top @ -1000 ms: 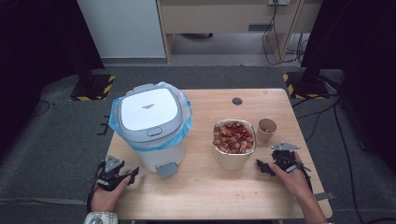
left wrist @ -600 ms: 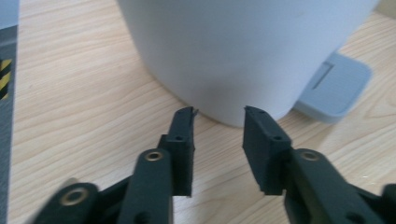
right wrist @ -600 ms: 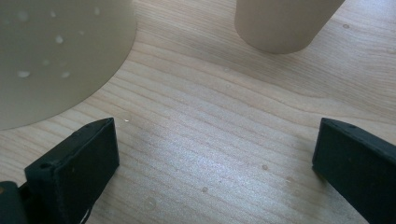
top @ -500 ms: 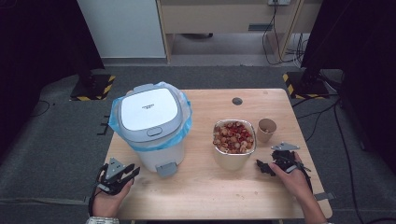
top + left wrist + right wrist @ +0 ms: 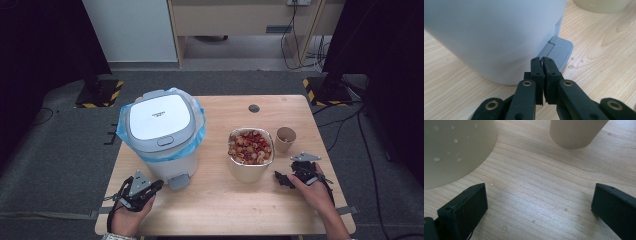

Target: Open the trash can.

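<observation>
A white and grey pedal bin with a blue bag liner stands on the left of the wooden table; its lid is down. My left gripper lies low on the table, shut and empty, its tips just short of the bin's grey foot pedal. In the left gripper view the shut gripper points at the ribbed pedal beside the bin wall. My right gripper rests open to the right of a beige bowl of red and tan food. In the right gripper view the gripper is open over bare wood.
A small paper cup stands right of the bowl; it shows as cup beyond my right jaws, with the bowl's wall to their left. A round dark grommet sits near the table's far edge.
My left gripper has slid right along the table toward the bin's pedal. The right gripper has stayed in place.
</observation>
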Tool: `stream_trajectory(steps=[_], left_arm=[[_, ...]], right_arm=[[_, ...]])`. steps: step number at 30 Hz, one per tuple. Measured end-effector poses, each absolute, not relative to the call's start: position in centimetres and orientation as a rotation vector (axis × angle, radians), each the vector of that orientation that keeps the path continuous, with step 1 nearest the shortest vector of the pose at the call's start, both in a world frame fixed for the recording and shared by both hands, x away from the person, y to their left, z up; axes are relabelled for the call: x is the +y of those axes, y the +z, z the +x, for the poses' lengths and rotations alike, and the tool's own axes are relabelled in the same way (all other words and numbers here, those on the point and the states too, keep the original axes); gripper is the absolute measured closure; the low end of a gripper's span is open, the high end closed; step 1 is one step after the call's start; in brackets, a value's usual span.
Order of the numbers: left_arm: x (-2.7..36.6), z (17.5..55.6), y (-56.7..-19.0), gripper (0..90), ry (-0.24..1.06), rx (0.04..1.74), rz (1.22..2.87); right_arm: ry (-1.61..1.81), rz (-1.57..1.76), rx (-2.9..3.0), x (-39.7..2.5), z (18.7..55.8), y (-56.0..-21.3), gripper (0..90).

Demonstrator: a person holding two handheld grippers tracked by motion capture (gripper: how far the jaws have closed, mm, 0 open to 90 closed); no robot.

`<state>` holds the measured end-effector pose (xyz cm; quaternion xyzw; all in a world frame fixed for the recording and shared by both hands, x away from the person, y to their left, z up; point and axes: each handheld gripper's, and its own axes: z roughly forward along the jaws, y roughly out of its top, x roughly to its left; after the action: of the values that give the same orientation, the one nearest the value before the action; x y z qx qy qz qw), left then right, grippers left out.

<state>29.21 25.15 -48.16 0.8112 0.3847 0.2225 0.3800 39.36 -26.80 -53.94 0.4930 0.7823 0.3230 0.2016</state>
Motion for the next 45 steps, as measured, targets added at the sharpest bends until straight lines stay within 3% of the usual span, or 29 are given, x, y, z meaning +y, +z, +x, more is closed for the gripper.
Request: stream_trajectory(steps=[21, 45], left_arm=[[20.4, 30.7, -49.2, 89.6, 0.577, 0.809, 2.218], [19.7, 31.7, -50.3, 89.9, 0.571, 0.847, 2.256]], right_arm=[[0.902, 1.377, 2.185, -26.8, 39.4, -53.9, 0.7], [0.901, 1.378, 2.185, -26.8, 39.4, -53.9, 0.7]])
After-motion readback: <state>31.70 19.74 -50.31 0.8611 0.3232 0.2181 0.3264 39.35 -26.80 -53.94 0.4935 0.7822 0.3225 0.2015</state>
